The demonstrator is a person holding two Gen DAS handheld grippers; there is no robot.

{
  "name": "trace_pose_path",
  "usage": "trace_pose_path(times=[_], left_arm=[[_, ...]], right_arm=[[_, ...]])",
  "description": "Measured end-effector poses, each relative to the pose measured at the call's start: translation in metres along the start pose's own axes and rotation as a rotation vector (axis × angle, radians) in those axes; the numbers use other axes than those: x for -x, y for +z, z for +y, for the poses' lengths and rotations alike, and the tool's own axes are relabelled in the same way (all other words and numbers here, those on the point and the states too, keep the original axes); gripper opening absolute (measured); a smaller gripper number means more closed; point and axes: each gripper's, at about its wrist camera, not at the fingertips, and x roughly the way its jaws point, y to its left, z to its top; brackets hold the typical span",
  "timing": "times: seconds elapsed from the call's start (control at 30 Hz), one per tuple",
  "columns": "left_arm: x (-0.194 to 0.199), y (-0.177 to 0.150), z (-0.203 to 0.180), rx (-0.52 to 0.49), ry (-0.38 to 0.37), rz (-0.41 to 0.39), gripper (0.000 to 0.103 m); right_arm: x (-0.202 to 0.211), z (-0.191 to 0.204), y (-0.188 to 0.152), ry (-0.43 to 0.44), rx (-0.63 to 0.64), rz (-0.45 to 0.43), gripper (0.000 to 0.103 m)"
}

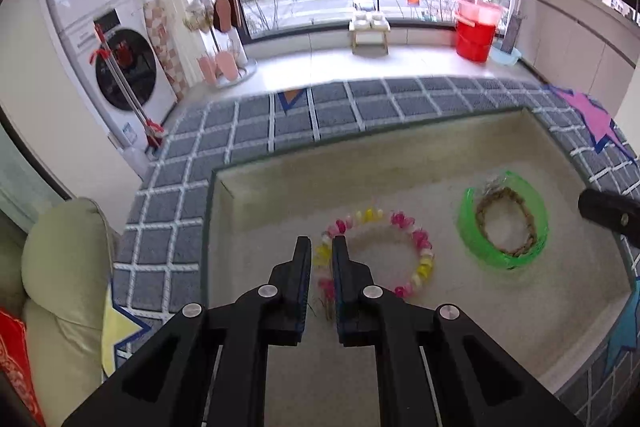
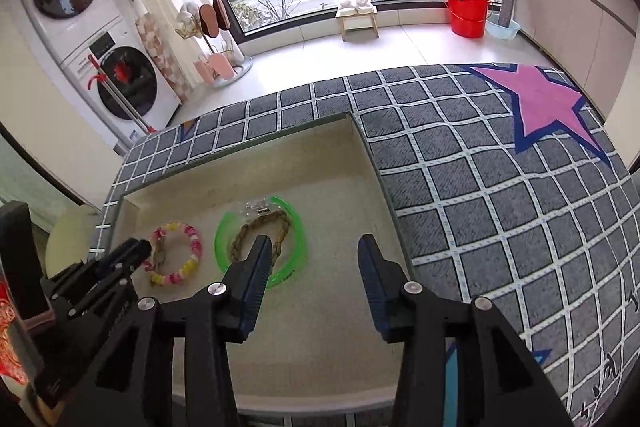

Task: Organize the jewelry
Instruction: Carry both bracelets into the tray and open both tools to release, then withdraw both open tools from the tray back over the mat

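A pink, yellow and white bead bracelet (image 1: 420,247) lies in a shallow beige tray (image 1: 360,155). My left gripper (image 1: 322,243) is nearly shut, pinching the bracelet's left side, with beads and a small tassel between its fingers. In the right wrist view the same gripper (image 2: 136,253) reaches the bracelet (image 2: 192,247) from the left. A green open bangle (image 2: 220,239) lies beside it with a braided rope bracelet (image 2: 280,223) inside. My right gripper (image 2: 314,243) hovers open over the tray (image 2: 240,163), just right of the bangle, with nothing between its fingers.
The tray rests on a grey grid-patterned rug (image 2: 480,187) with a pink star (image 2: 548,107). A cream cushion (image 1: 64,259) lies to the left. Stacked washing machines (image 2: 120,83), a red bucket (image 2: 468,15) and a small stool (image 2: 358,19) stand by the window.
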Motion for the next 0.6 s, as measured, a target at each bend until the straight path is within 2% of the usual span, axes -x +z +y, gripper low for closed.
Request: trace_pose_path(times=[0.03,0.07,0.1,0.13,0.2,0.27,0.3,0.37,0.43,0.6], left_arm=[[0.004,0.001,0.0,-0.002,0.006,-0.018,0.025],[0.007,0.001,-0.001,-0.006,0.011,-0.033,0.034],[0.011,0.002,-0.002,-0.01,0.017,-0.047,0.056],[0.013,0.003,-0.001,-0.008,0.028,-0.055,0.103],[0.022,0.001,0.001,0.002,0.047,-0.103,0.103],[0.025,0.001,0.001,-0.003,0.049,-0.108,0.103],[0.027,0.002,0.002,-0.001,0.049,-0.108,0.103],[0.032,0.001,0.004,0.0,0.061,-0.12,0.103],[0.039,-0.001,0.003,-0.002,0.07,-0.137,0.103],[0.061,-0.012,0.01,0.011,0.053,-0.152,0.103]], right_arm=[[0.001,0.0,-0.001,0.001,0.0,0.001,0.048],[0.002,-0.001,-0.002,0.001,0.0,0.001,0.048],[0.003,-0.002,-0.003,-0.001,0.0,0.001,0.048],[0.005,-0.002,-0.005,-0.002,0.0,0.001,0.048],[0.007,-0.003,-0.006,-0.002,-0.002,0.0,0.048],[0.008,-0.003,-0.007,-0.001,0.0,0.005,0.049],[0.009,-0.002,-0.006,0.001,0.0,0.008,0.052],[0.015,0.0,-0.007,0.007,0.007,-0.007,0.063],[0.025,0.003,-0.009,0.011,0.021,-0.046,0.085],[0.05,0.008,-0.013,0.042,0.024,-0.125,0.087]])
